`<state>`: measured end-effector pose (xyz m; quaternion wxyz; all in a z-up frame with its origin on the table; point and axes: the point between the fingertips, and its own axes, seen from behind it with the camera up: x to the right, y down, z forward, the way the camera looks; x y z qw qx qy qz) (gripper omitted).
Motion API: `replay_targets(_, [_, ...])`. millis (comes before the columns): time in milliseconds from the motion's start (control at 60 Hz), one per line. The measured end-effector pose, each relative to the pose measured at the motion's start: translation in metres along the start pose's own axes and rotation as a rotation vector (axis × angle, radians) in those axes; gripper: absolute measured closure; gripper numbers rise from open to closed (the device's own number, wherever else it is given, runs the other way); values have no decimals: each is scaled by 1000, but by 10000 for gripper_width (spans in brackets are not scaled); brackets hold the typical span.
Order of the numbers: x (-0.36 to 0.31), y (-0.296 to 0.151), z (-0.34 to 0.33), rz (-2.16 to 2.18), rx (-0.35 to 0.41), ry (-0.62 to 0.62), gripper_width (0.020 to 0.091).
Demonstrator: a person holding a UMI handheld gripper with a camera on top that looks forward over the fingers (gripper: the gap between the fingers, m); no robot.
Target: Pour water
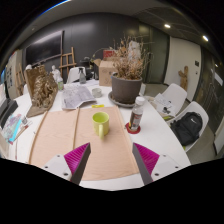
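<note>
A yellow-green cup (100, 123) stands upright on a light wooden board (70, 140) on the white table. To its right stands a small bottle (136, 113) with a white cap and a reddish label. My gripper (111, 165) hovers above the near end of the board, well short of the cup. Its two fingers with magenta pads (76, 159) are spread wide apart and nothing sits between them.
A large pot with dry plants (127, 80) stands behind the bottle. Open papers (78, 96) and a wooden ornament (42, 92) lie at the back left. A plastic-wrapped item (13, 128) is at the left, and chairs with a dark bag (186, 127) at the right.
</note>
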<state>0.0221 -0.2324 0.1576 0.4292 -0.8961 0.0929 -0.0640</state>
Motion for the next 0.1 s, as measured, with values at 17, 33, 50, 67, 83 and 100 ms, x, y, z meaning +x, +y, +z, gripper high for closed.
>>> replay_targets(17, [1,-1,0,-5,0,2,247])
replay_targets(33, [1,-1,-1,-10,0,6,246])
replay_targets(50, [1,-1,-1,-14,0,8,246])
replay_targets(67, [3,-2,1,-17,-2,8,246])
replay_targets(83, [3,-3,1,-19,-2,8,246])
replay_targets(100, [3,-3,1,-21,-1,8,245])
